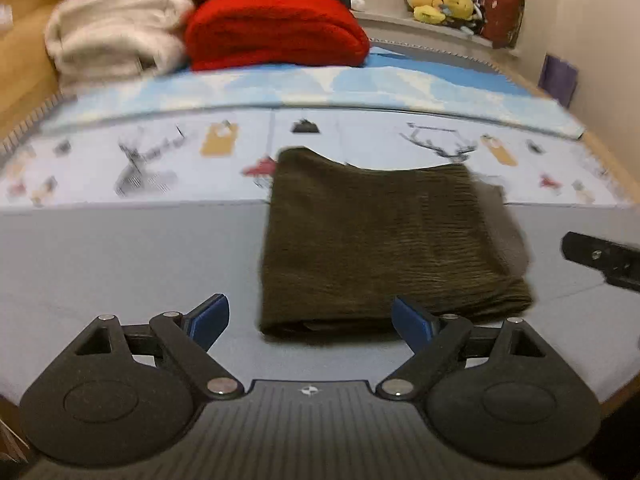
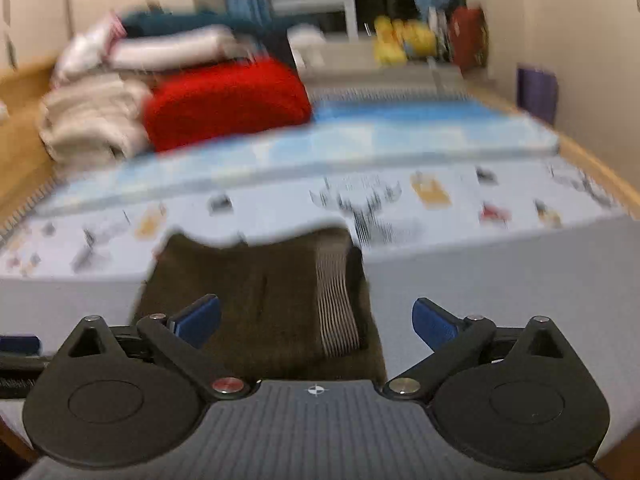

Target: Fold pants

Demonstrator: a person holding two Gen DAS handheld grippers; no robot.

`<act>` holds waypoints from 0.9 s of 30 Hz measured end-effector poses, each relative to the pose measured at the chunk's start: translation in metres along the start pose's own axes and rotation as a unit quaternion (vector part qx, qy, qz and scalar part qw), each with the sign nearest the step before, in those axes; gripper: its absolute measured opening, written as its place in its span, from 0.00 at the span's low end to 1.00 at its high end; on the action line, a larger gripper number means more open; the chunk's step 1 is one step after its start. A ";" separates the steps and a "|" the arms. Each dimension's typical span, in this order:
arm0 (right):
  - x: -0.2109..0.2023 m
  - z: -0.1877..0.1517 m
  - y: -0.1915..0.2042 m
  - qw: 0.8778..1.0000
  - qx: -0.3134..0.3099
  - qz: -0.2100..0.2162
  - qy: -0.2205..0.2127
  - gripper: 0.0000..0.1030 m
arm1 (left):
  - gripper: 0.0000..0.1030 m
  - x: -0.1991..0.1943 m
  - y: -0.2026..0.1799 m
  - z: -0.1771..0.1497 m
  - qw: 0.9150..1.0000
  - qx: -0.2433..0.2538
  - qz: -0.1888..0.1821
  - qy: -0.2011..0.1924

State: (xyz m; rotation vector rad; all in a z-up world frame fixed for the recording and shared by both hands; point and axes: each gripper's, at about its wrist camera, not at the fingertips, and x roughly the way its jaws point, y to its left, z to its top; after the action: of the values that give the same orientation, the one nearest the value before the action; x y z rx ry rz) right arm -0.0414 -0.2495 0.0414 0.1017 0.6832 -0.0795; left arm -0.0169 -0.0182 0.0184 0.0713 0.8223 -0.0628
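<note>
One pair of dark olive-brown ribbed knit pants (image 1: 384,248) is lying folded into a compact rectangle on the pale grey-blue bed sheet (image 1: 120,264), just past the near edge and right of centre in the left wrist view; in the right wrist view the same pants (image 2: 260,300) are sitting left of centre, with a paler striped band showing toward their right side. The left gripper (image 1: 310,318) is hovering with its blue-padded fingers (image 1: 212,316) spread wide and holding nothing, the near fold edge of the pants sitting just ahead of the gap; the right gripper (image 2: 316,322) is likewise hanging with fingers wide apart and empty, its left finger over the near part of the cloth; whether either one is touching the fabric I cannot tell.

The fold is looking nearly finished, so the main risk is disturbing it; a finger dragging across the loose near edge could be pulling the top layer open; the uneven far edge and the darker flap sticking out at the right could be slipping out if the bundle is lifted by one layer only; both views are blurring, so a fast approach could be missing the edge.

Counting: one pair of pants; two grippers; one red knitted blanket (image 1: 276,32); one cream fluffy blanket (image 1: 116,28) left of it; a cluster of yellow plush toys (image 1: 440,4) at the far right, too blurred for counting.
</note>
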 end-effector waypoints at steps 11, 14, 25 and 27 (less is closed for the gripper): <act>0.027 -0.006 0.026 0.998 -0.036 0.004 0.041 0.98 | 0.90 0.035 -0.012 0.001 0.999 -0.005 -0.005 0.035; 0.028 -0.006 0.031 0.998 -0.049 0.000 0.047 0.98 | 0.90 0.042 -0.016 0.002 0.999 0.004 -0.009 0.037; 0.035 -0.007 0.032 0.997 -0.057 -0.001 0.045 0.98 | 0.90 0.052 -0.015 0.003 0.999 -0.011 -0.014 0.047; 0.037 -0.007 0.031 0.997 -0.057 -0.003 0.047 0.98 | 0.90 0.053 -0.014 0.003 0.999 -0.010 -0.013 0.048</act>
State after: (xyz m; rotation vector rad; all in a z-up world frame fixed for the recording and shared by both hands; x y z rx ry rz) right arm -0.0134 -0.2193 0.0147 -0.0061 0.7807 -0.0418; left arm 0.0199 -0.0343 -0.0188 0.0459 0.9204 -0.0762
